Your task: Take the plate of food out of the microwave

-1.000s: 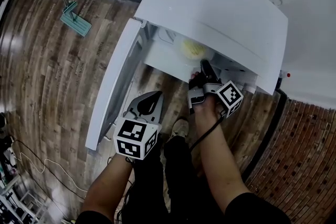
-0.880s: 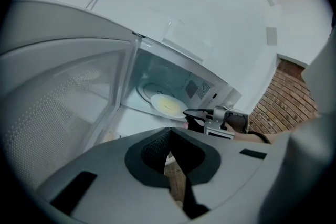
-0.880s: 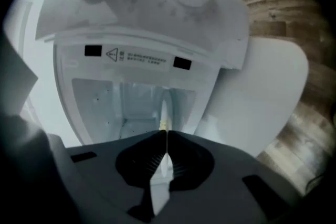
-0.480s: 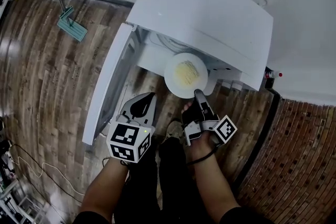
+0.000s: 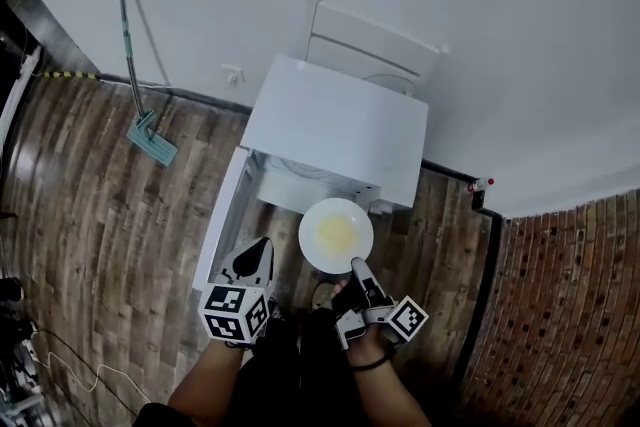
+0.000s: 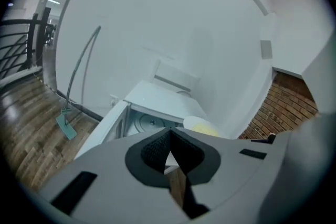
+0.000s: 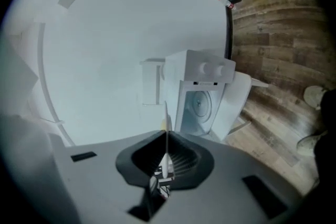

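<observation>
A white plate (image 5: 336,235) with yellow food on it hangs in the air just in front of the white microwave (image 5: 335,125), outside its cavity. My right gripper (image 5: 356,265) is shut on the plate's near rim. In the right gripper view the plate (image 7: 166,123) shows edge-on between the pads, with the microwave's empty turntable (image 7: 200,105) beyond. The microwave door (image 5: 222,220) stands open to the left. My left gripper (image 5: 260,245) is shut and holds nothing, left of the plate near the door. From the left gripper view the plate (image 6: 202,126) is at the right.
The microwave sits on a wooden plank floor. A green mop (image 5: 150,137) leans on the white wall at the left, near a wall outlet (image 5: 232,73). A white panel (image 5: 375,45) stands behind the microwave. Brick flooring (image 5: 560,315) lies to the right. The person's shoe (image 7: 316,96) is close by.
The plate has come out of the microwave cavity with my right gripper, drawn back toward the person. The head view has pulled back and up. The left gripper stays shut near the door.
</observation>
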Motion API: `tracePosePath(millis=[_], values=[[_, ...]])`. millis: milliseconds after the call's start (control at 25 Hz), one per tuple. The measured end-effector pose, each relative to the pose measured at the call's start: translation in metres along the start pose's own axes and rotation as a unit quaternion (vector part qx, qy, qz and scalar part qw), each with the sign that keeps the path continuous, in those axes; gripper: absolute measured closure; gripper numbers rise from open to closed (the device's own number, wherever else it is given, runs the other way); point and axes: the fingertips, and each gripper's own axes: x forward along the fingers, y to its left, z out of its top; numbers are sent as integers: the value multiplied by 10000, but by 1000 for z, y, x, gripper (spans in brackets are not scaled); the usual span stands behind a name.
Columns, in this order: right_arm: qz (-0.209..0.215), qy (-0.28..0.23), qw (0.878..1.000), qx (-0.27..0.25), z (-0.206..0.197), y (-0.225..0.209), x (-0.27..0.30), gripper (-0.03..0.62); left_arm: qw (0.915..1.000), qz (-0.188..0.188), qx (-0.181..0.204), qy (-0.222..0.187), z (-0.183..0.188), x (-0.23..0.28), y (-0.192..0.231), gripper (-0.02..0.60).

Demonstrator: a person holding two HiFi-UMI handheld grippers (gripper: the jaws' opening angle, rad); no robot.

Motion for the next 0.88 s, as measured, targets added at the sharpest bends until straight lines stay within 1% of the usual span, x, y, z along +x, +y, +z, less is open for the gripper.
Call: tracePosePath(millis=[120, 200, 280, 360, 440, 520, 680, 760, 880], values=[[140, -27, 9999, 55, 3, 38, 1, 568, 9997, 18, 231, -90, 41, -18, -17, 583], [182, -90, 9998, 90, 9, 66, 1, 568, 9995, 46, 257, -159, 68, -30, -28, 583], [266, -243, 9993, 119, 16, 99, 3, 568, 9988, 67, 286, -389, 104, -45, -39, 583], [407, -372, 9984, 149, 18, 135, 8, 568, 9970, 68, 398, -662, 141, -64, -48, 583], [553, -394, 9974, 235, 16, 171, 12, 568, 9951, 29, 493, -860, 172, -78, -57, 583], [660, -343, 9970, 217, 18, 207, 10, 568, 9940, -25, 517, -968, 193, -87, -69, 583], [922, -361, 9949, 183, 24, 278, 9, 568, 9930, -102, 555, -1033, 227, -99, -91, 583], [1108, -340, 9930, 232, 27, 304, 12, 568, 9914, -104, 624, -1146, 242, -103, -99, 583], [1229, -261, 9920, 127, 34, 326, 12, 569, 9870, -177, 818, -1376, 262, -107, -119, 583]])
